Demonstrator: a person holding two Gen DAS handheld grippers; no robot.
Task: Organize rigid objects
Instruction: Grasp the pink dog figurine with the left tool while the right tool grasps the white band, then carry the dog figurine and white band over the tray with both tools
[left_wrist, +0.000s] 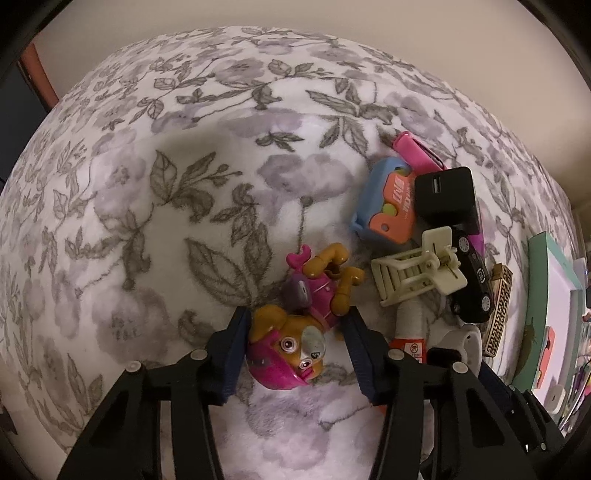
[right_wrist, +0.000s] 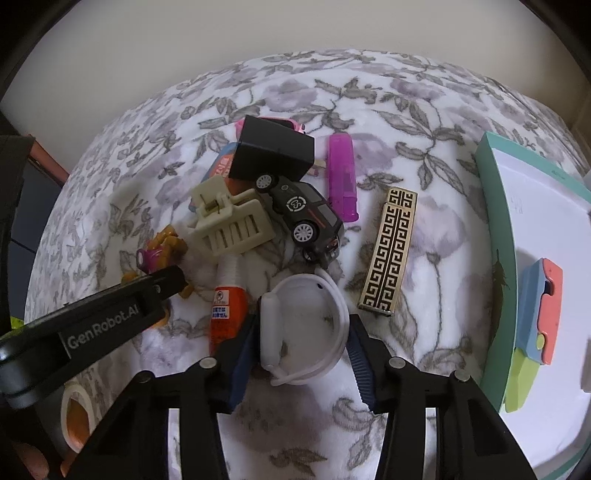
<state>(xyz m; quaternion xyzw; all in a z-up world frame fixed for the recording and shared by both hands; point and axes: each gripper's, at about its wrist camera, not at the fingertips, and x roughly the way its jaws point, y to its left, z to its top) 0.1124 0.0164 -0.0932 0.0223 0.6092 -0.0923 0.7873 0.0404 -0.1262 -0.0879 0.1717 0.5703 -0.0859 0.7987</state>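
We have the toy dog (left_wrist: 291, 339), hard glossy plastic, lying on the floral blanket (left_wrist: 155, 206) between the left hand-held gripper's (left_wrist: 295, 354) pads; its rounded head could squirt out as they squeeze. The right hand-held gripper (right_wrist: 303, 343) brackets the white watch band (right_wrist: 306, 325), whose springy loop may flex and slip. Whether either pair grips, we cannot tell.
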